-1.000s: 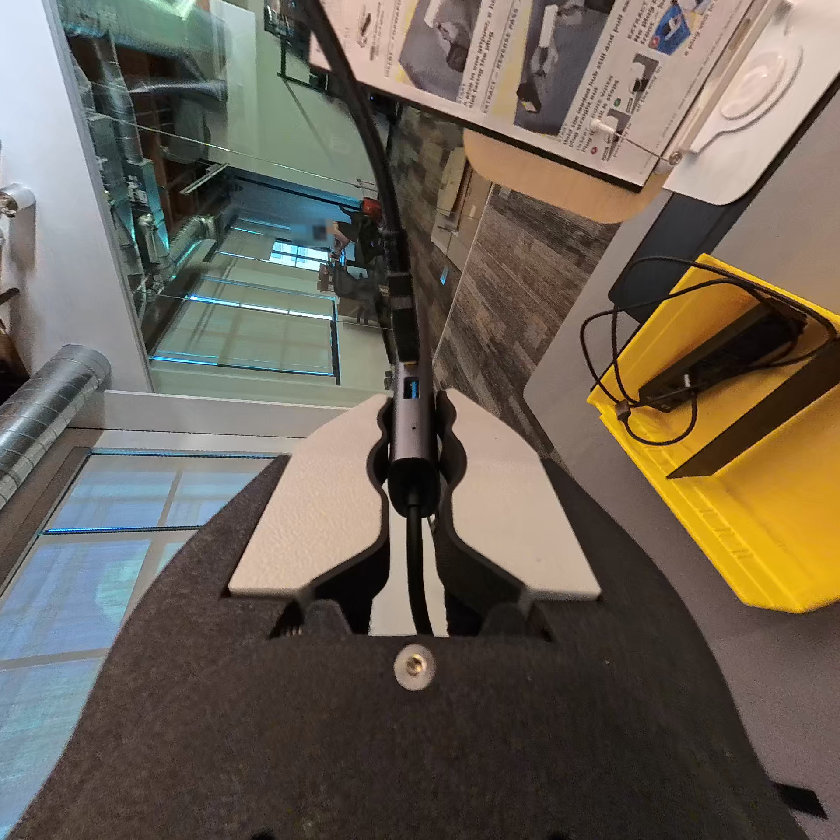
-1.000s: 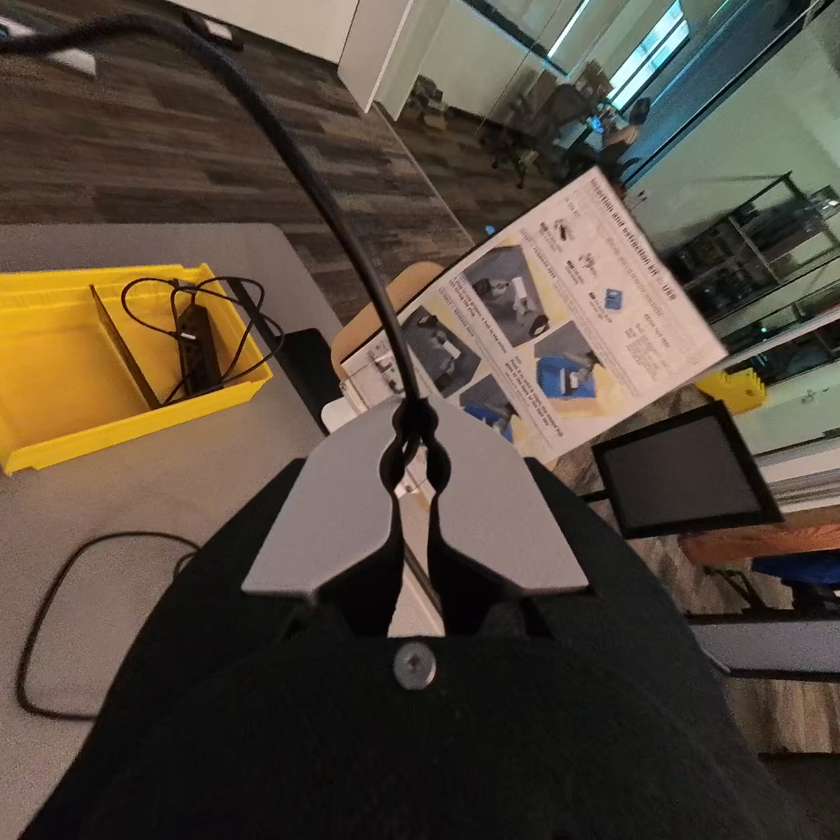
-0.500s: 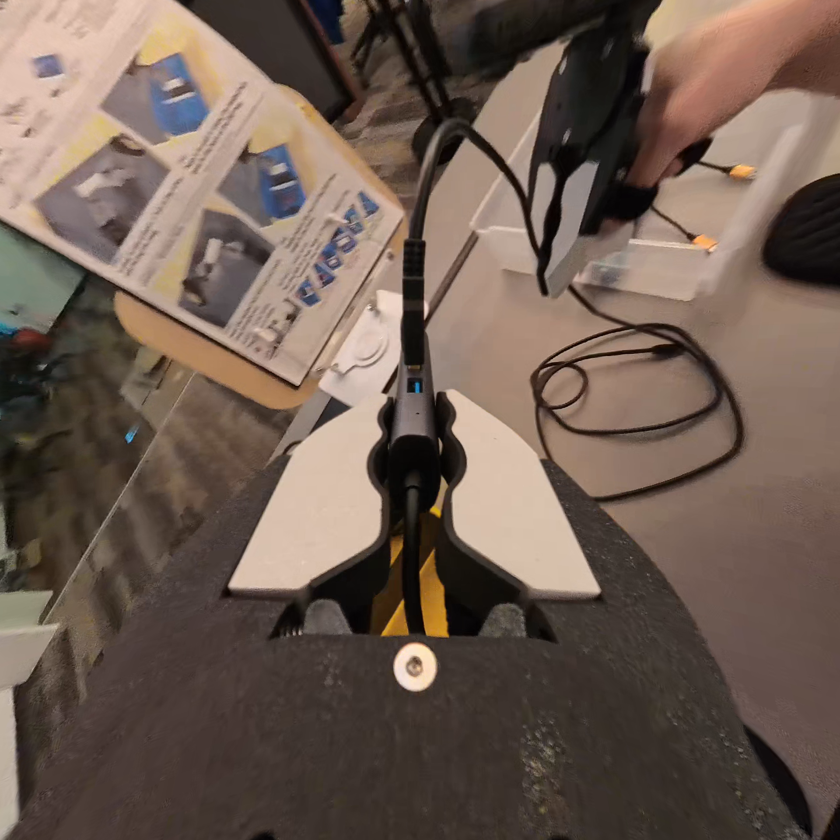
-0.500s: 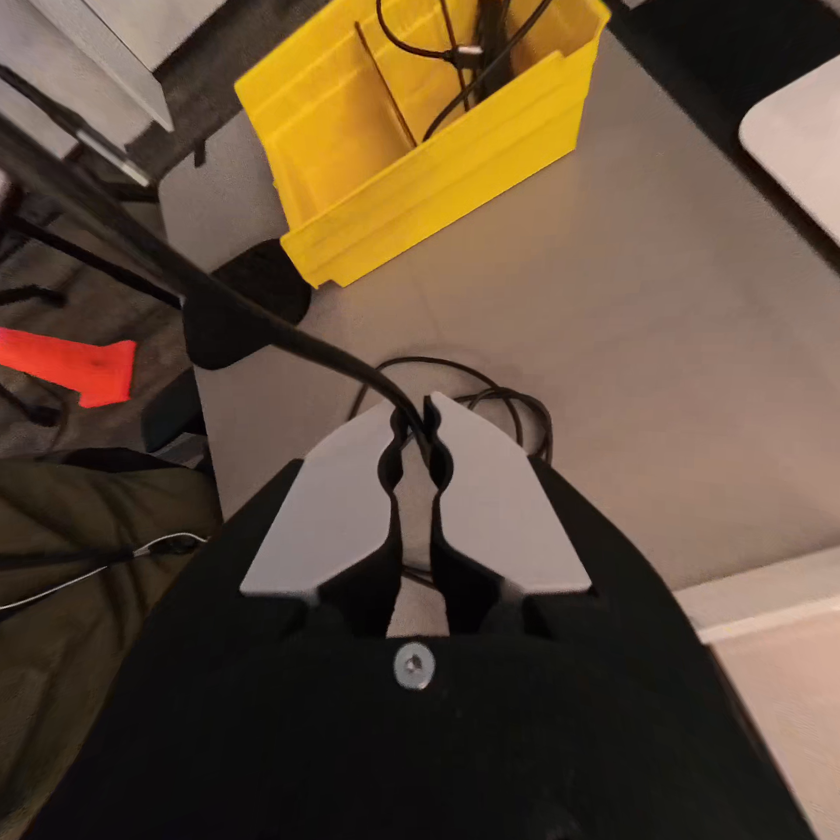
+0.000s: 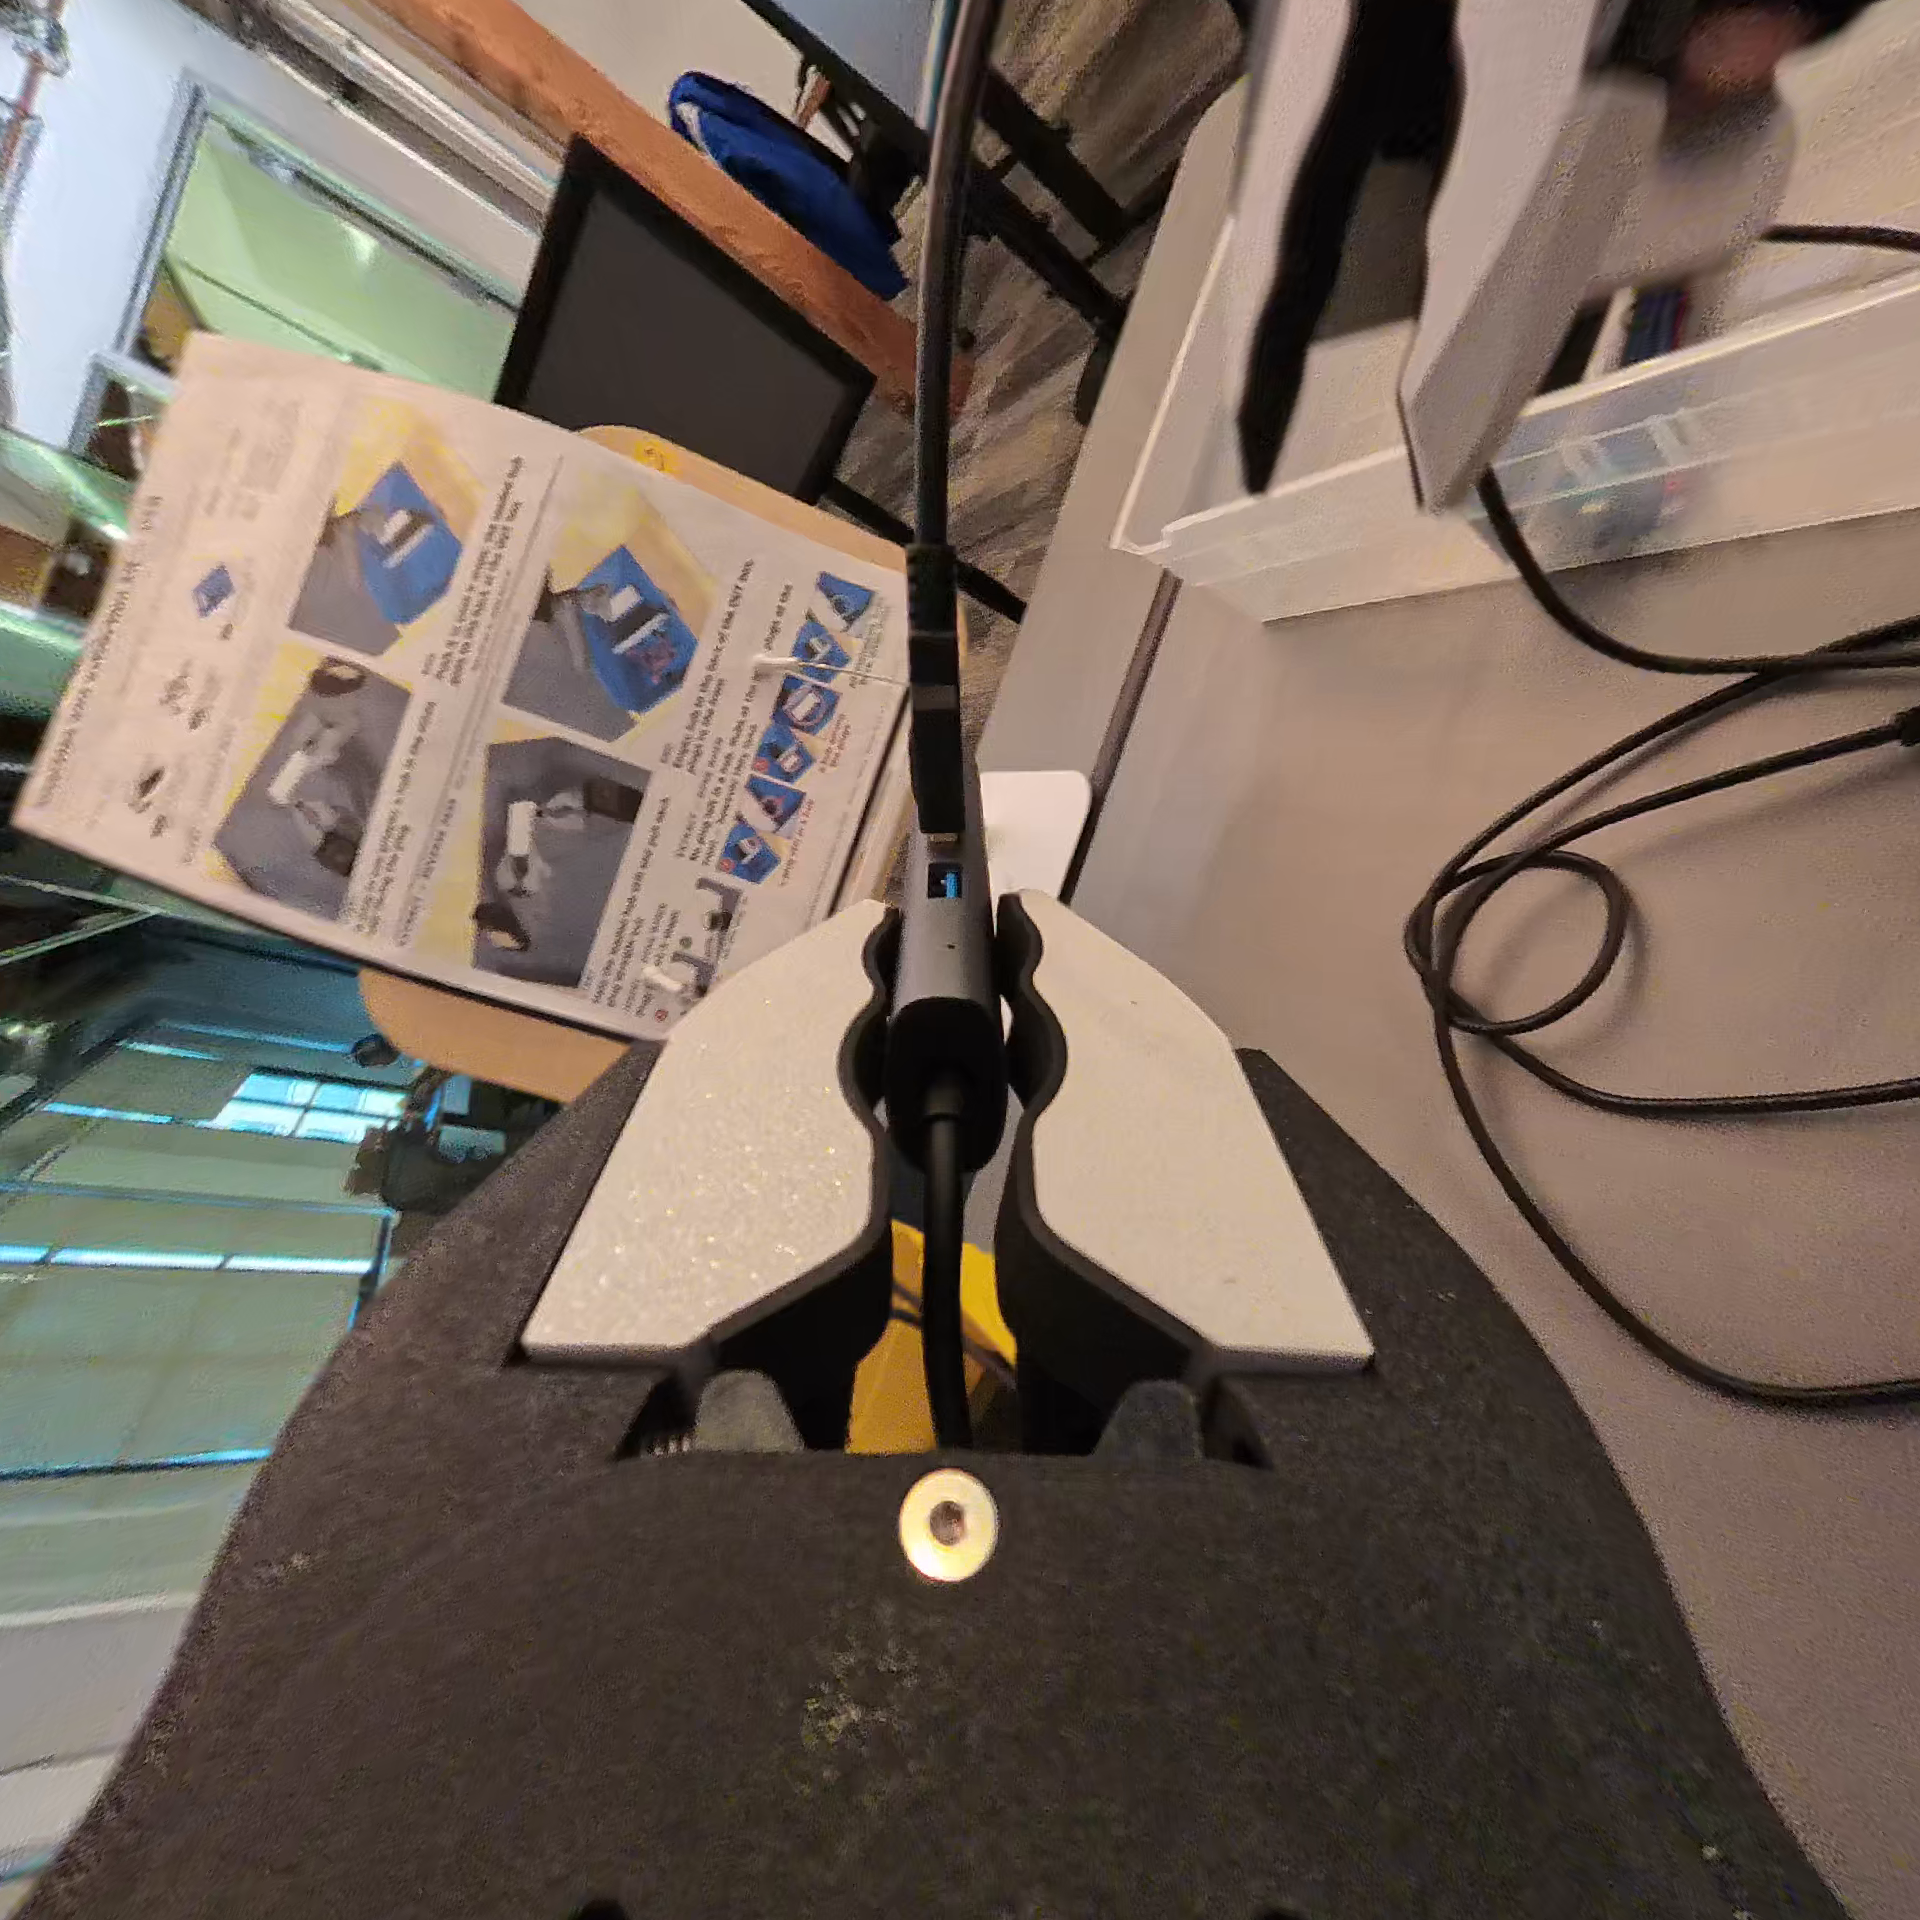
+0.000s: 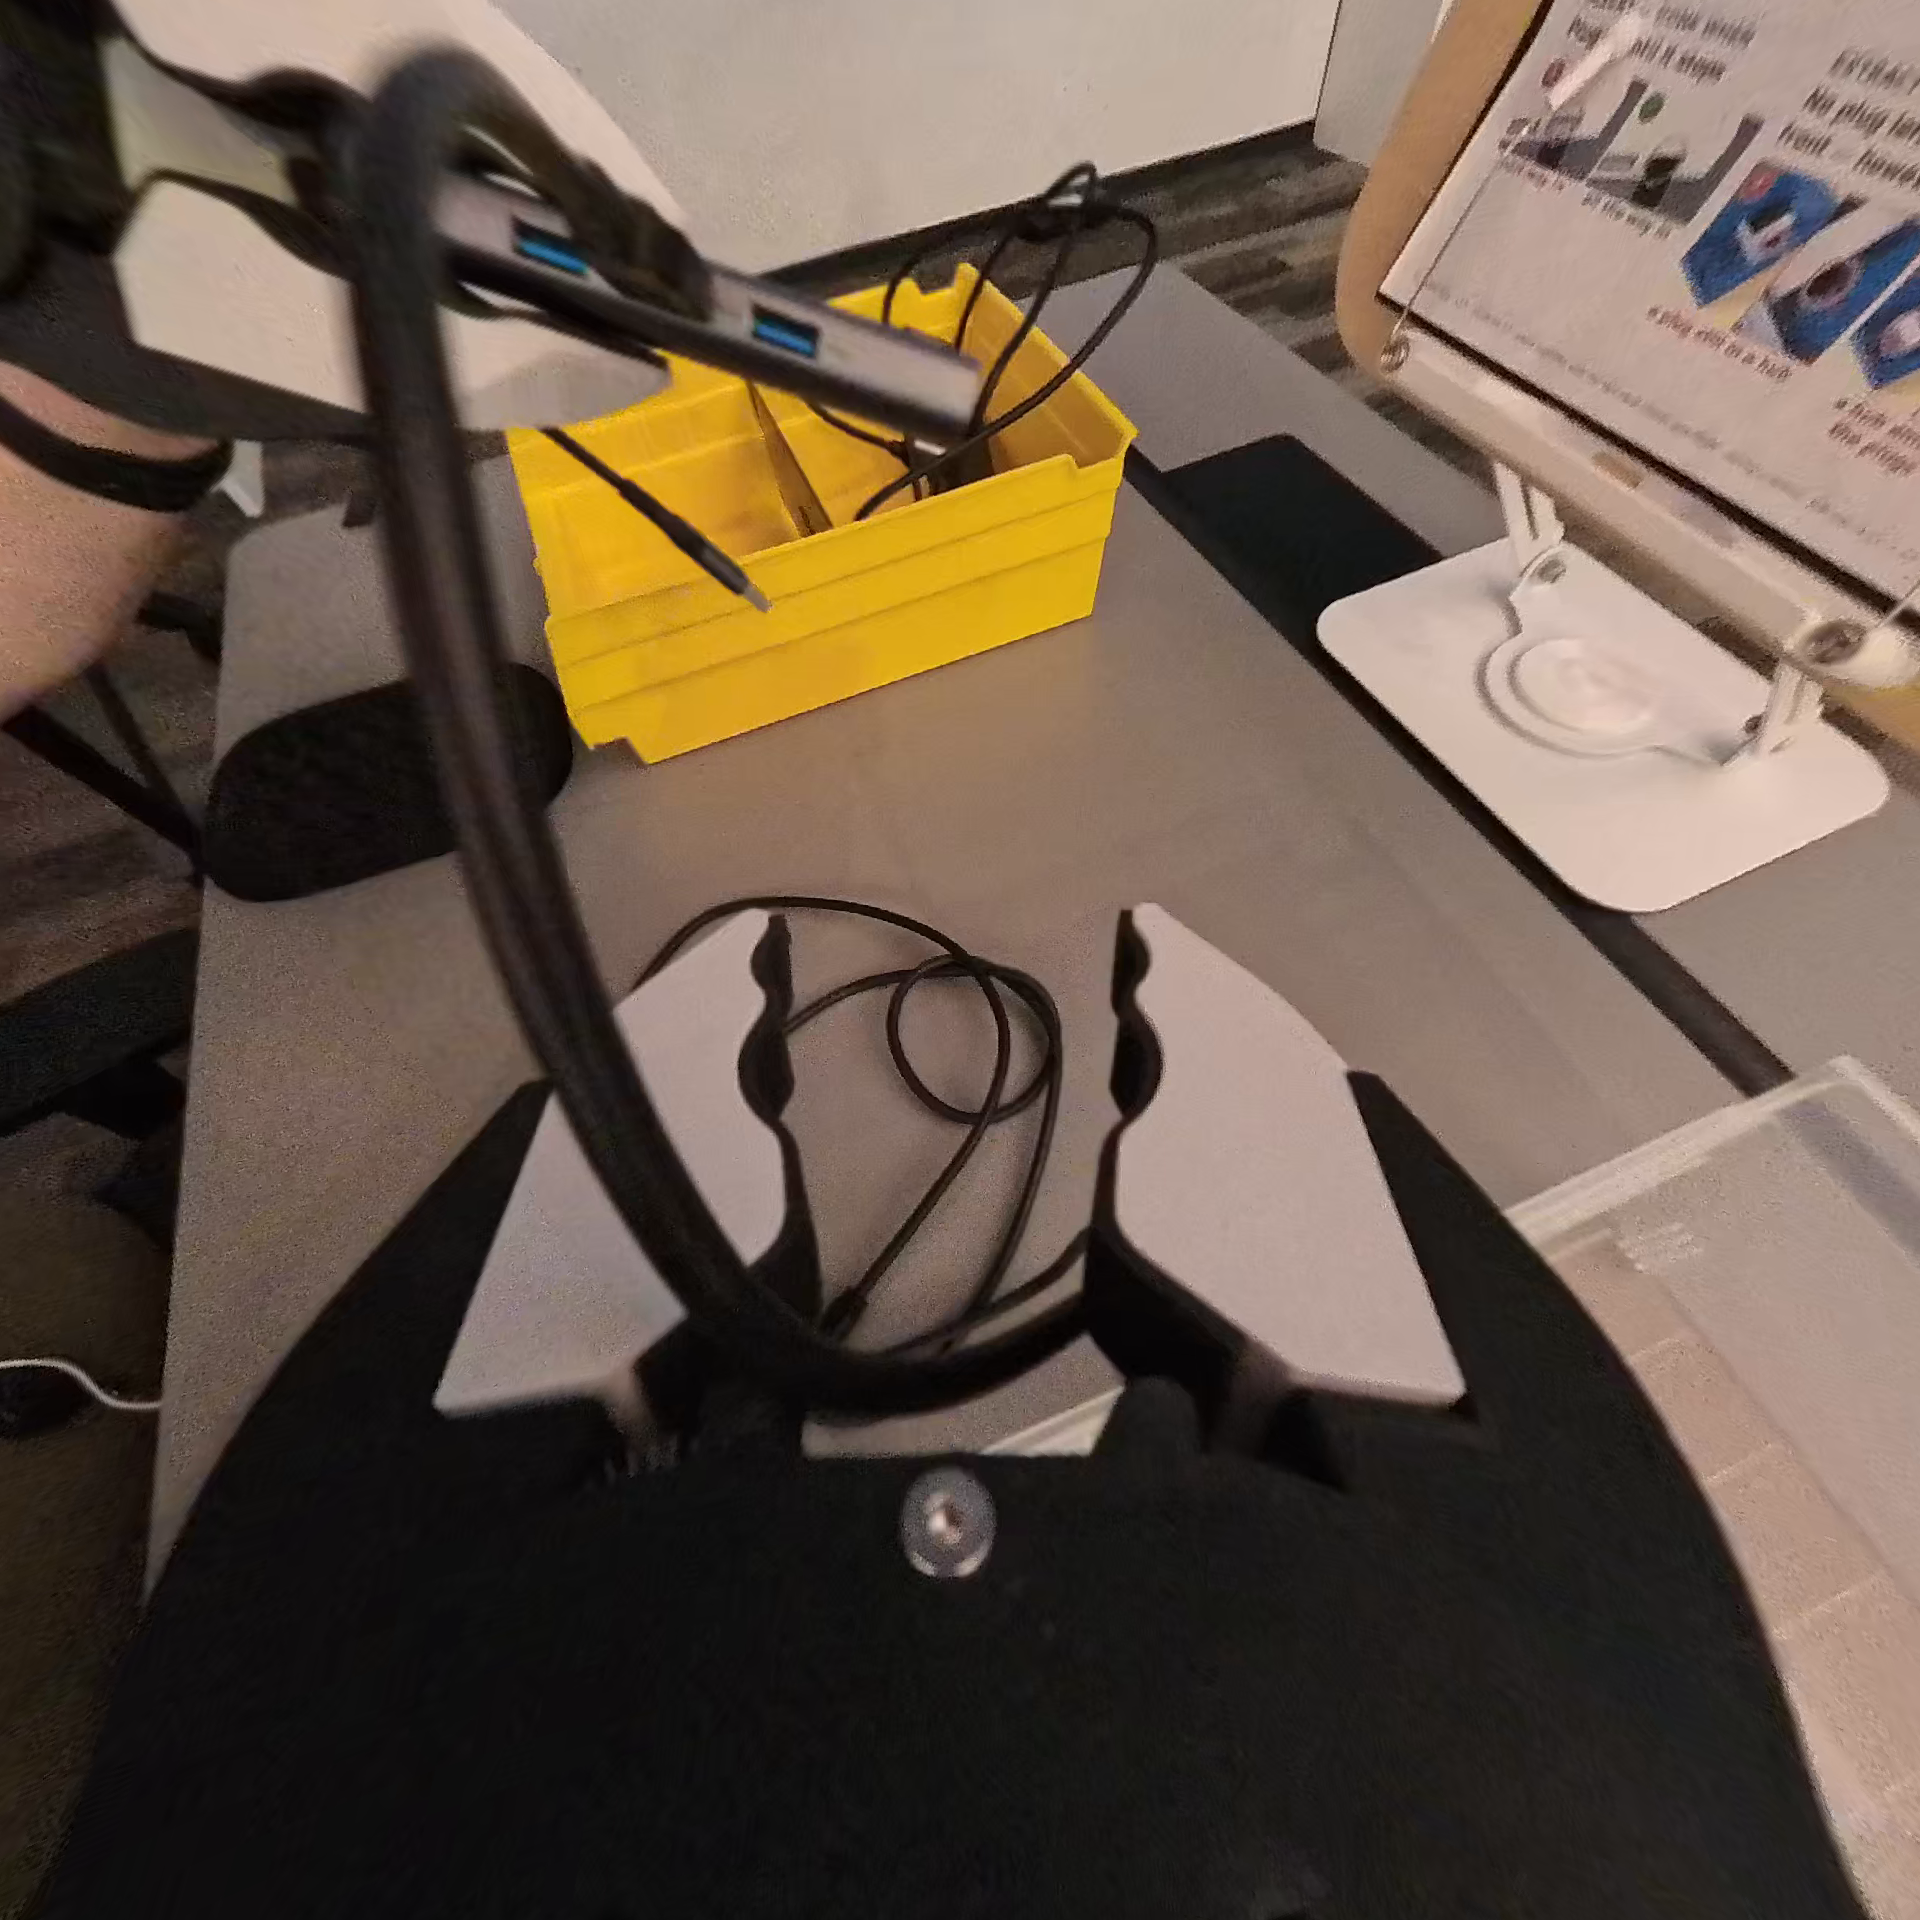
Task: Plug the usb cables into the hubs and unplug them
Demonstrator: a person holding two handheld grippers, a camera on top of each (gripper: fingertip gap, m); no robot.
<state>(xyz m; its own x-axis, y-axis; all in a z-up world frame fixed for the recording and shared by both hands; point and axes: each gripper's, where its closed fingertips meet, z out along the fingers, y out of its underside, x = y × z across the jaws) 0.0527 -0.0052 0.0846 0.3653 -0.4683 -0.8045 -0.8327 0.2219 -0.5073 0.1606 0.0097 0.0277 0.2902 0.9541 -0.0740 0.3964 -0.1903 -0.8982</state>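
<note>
My left gripper (image 5: 940, 914) is shut on a slim grey USB hub (image 5: 943, 966) and holds it in the air. A thick black USB cable (image 5: 933, 644) is plugged into the hub. The hub's own short lead runs back between the jaws. My right gripper (image 6: 951, 920) is open and holds nothing. The thick cable (image 6: 499, 831) drapes loosely over its left finger and across the jaw base. In the right wrist view the hub (image 6: 790, 338) hangs at upper left with blue ports showing. The right gripper (image 5: 1351, 488) shows blurred at the top of the left wrist view.
A yellow bin (image 6: 831, 634) with another hub and cables stands on the grey table (image 6: 1195, 727). A thin black cable coil (image 6: 951, 1039) lies below my right gripper. A white stand (image 6: 1600, 748) carries an instruction sheet (image 5: 468, 675). A clear plastic bin (image 6: 1714, 1247) sits at the right. The tips of one gripper are about 12 cm away from the tips of the other.
My right gripper has opened and let go of the thick cable, which now lies loose across it. Both grippers have swung round. The left still grips the hub with the cable plugged in.
</note>
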